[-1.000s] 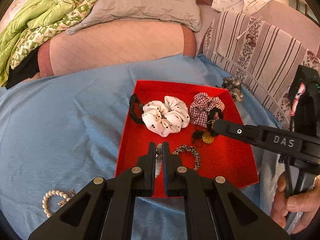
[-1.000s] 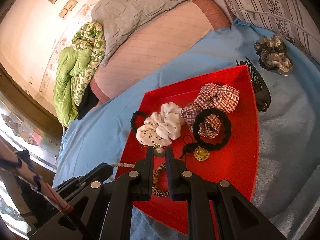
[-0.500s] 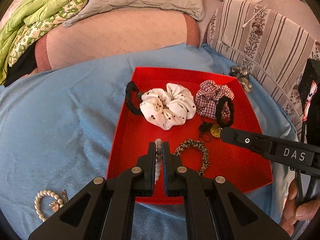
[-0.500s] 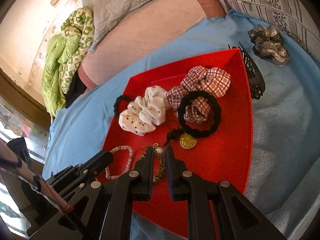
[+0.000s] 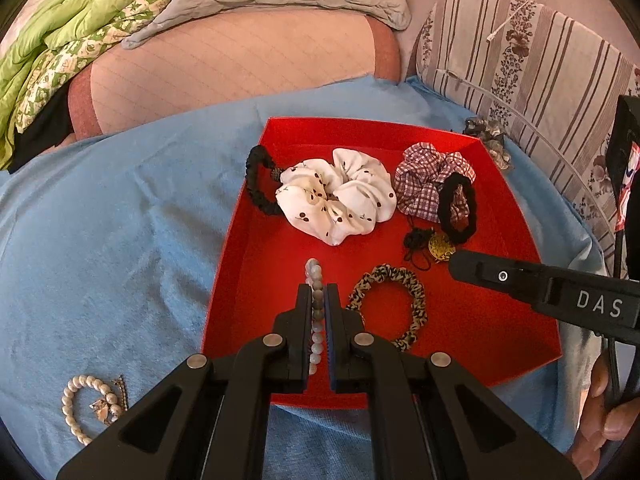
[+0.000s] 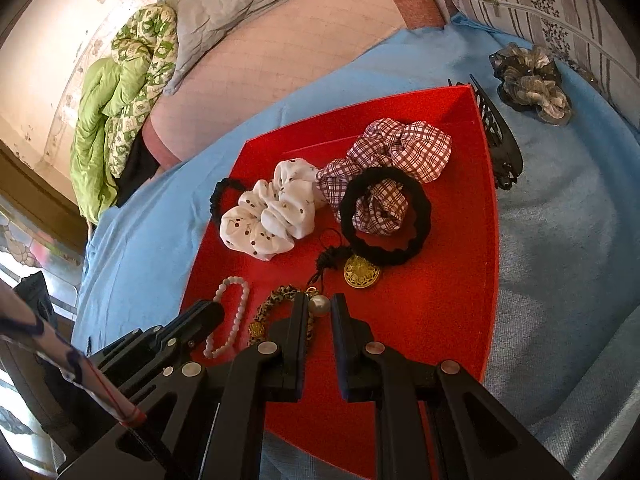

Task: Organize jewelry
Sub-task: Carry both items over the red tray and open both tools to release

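Note:
A red tray (image 5: 500,344) lies on a blue cloth; it also shows in the right wrist view (image 6: 452,288). My left gripper (image 5: 319,294) is shut on a pale bead bracelet (image 5: 316,280), low over the tray's front left; the bracelet also shows in the right wrist view (image 6: 236,320). My right gripper (image 6: 319,305) is shut on a pearl earring (image 6: 319,305) above the tray, beside a leopard scrunchie (image 6: 276,300). The tray holds a white dotted scrunchie (image 5: 340,200), a plaid scrunchie (image 5: 424,184), a black hair tie (image 5: 456,208) and a gold pendant (image 5: 440,246).
A pearl bracelet with a charm (image 5: 90,404) lies on the cloth left of the tray. A black hair claw (image 6: 498,140) and a grey scrunchie (image 6: 528,80) lie right of the tray. Pillows and a green blanket (image 5: 60,40) are behind.
Both grippers moved forward and lower over the tray. The bead bracelet in my left gripper now hangs down onto the tray floor.

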`<move>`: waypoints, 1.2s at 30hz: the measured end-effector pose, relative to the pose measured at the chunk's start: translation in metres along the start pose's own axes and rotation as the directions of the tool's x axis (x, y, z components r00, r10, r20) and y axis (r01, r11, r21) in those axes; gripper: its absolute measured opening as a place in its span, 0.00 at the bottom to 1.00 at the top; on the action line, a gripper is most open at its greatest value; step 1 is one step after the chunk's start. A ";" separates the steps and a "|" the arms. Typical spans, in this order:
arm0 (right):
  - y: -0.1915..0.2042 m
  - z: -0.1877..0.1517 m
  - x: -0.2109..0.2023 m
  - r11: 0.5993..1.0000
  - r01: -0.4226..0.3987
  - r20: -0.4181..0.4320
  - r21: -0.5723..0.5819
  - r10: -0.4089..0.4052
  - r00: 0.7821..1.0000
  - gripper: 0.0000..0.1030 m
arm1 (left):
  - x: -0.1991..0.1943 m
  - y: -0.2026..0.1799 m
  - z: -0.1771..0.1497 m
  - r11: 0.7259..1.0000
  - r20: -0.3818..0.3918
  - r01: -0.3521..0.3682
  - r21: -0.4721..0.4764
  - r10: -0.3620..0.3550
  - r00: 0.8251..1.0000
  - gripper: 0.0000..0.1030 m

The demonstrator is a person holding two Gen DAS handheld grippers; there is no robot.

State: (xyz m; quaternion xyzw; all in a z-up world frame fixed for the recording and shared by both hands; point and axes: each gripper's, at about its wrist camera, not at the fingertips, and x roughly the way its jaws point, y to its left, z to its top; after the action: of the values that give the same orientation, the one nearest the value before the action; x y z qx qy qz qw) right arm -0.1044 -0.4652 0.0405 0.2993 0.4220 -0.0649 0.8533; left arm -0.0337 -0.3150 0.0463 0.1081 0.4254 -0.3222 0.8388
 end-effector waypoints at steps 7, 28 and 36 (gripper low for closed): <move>-0.001 0.000 0.003 1.000 0.012 -0.013 -0.001 -0.012 1.000 0.13 | 0.005 -0.003 -0.003 1.000 -0.011 -0.003 0.007 0.003 1.000 0.06; -0.004 0.000 0.004 1.000 0.013 -0.023 0.010 -0.013 1.000 0.13 | 0.014 -0.007 -0.007 1.000 -0.033 -0.006 0.012 0.007 0.999 0.06; -0.003 -0.002 0.005 1.000 0.019 -0.030 0.012 -0.019 0.999 0.13 | 0.013 -0.006 -0.008 1.000 -0.032 -0.003 0.015 0.003 0.999 0.06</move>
State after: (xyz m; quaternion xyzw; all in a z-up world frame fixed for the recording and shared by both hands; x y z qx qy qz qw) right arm -0.1031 -0.4657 0.0344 0.3013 0.4372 -0.0710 0.8444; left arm -0.0369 -0.3215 0.0317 0.1202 0.4360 -0.3223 0.8316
